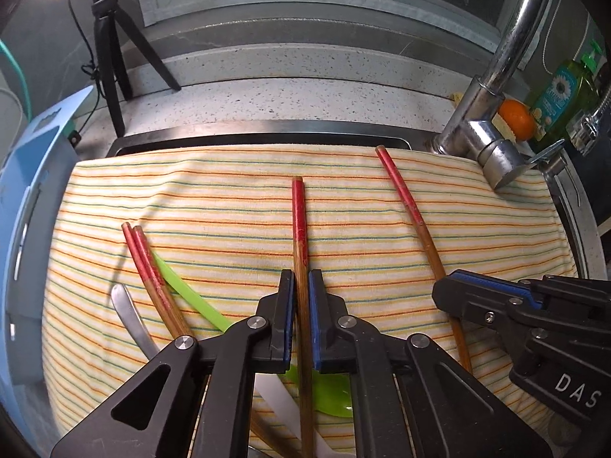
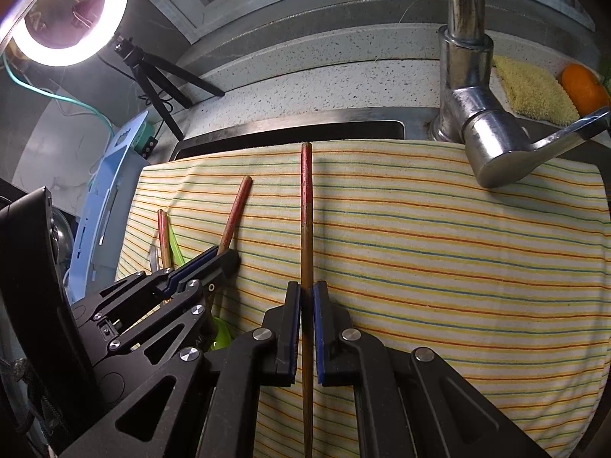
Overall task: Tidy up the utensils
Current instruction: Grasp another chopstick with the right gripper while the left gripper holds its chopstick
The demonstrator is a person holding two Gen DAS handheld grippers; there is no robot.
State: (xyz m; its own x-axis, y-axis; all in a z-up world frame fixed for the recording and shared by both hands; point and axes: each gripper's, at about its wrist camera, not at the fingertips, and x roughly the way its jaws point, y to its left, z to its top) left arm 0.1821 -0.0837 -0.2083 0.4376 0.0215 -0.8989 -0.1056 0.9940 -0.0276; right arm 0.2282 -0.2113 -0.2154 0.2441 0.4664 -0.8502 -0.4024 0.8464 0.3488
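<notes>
While each hand-held gripper, left (image 1: 301, 286) and right (image 2: 306, 294), pinches one stiff, light, slippery chopstick (image 1: 301, 252) above the striped cloth (image 1: 229, 198), we judge mid-shaft holds steadiest.

Faucet (image 1: 492, 107) standing upper right; tripod (image 1: 110, 57) and ring light (image 2: 65, 11) sitting upper left; soap bottle (image 1: 565, 91), orange (image 1: 515, 118) resting far right.

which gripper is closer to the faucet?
Right. The right gripper holds a chopstick toward the faucet side of the cloth; the left gripper sits farther left, near the green spoon.
</notes>
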